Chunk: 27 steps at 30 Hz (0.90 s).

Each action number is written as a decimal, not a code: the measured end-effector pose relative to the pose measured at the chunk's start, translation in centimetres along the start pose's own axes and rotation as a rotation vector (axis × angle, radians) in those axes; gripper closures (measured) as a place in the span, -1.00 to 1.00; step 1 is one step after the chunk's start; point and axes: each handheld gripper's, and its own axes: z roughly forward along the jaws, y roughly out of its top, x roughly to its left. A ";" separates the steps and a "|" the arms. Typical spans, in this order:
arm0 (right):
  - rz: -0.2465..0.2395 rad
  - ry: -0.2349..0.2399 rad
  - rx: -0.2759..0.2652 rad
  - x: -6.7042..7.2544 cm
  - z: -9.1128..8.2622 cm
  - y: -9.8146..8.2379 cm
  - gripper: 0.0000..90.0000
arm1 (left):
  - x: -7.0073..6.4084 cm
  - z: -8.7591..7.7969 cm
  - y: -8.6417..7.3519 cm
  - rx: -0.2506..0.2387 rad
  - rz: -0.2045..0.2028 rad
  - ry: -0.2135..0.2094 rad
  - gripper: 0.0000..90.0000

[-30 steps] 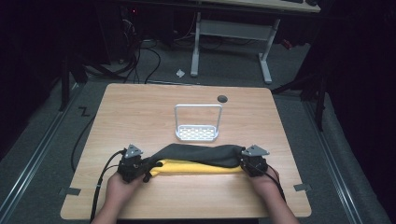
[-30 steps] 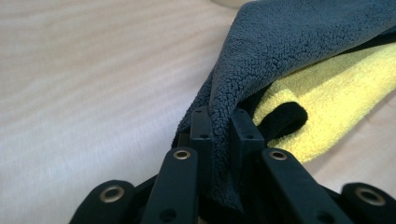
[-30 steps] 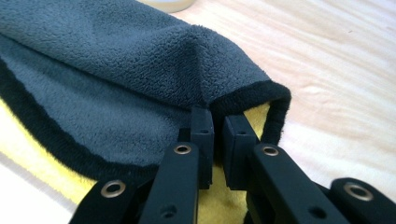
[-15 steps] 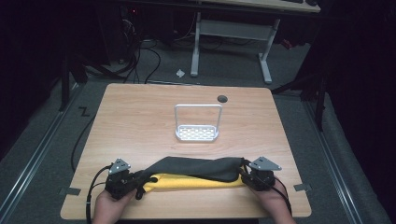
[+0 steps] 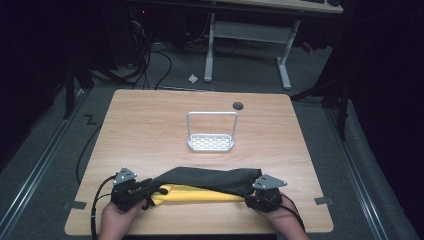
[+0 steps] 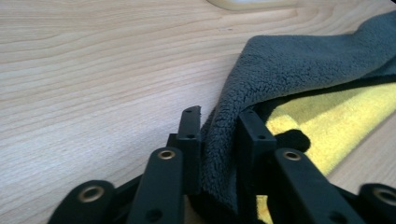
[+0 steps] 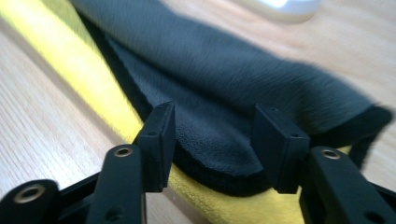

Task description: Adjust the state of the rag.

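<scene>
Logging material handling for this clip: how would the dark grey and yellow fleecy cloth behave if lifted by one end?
The dark grey and yellow fleecy cloth looks floppy: it drapes and folds. Probably light. Its nap likely grips well in the left tool, not slippery.

Light wooden table (image 5: 145,130), grey-and-yellow cloth (image 5: 210,184) along near edge, white wire rack (image 5: 211,132) mid-table

We're in a lab or test room, dimly lit: a lone wooden table (image 5: 150,130) stands on grey carpet (image 5: 50,140), tape marks (image 5: 90,119) on the floor, cables (image 5: 150,60) tangled by dark equipment at the back, and a white-legged desk frame (image 5: 247,35) beyond.
</scene>
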 end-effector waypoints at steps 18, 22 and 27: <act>-0.046 0.008 0.039 0.3 0.4 -0.1 0.59 | 0.4 -1.4 -2.1 0.057 -0.053 0.003 0.21; -0.069 -0.030 0.018 0.2 0.1 -0.1 0.75 | 0.6 -1.9 -1.9 0.043 -0.041 0.017 0.51; -0.048 -0.056 -0.041 -0.3 -0.8 0.2 0.77 | 0.1 -2.7 -1.3 -0.013 -0.019 0.008 0.72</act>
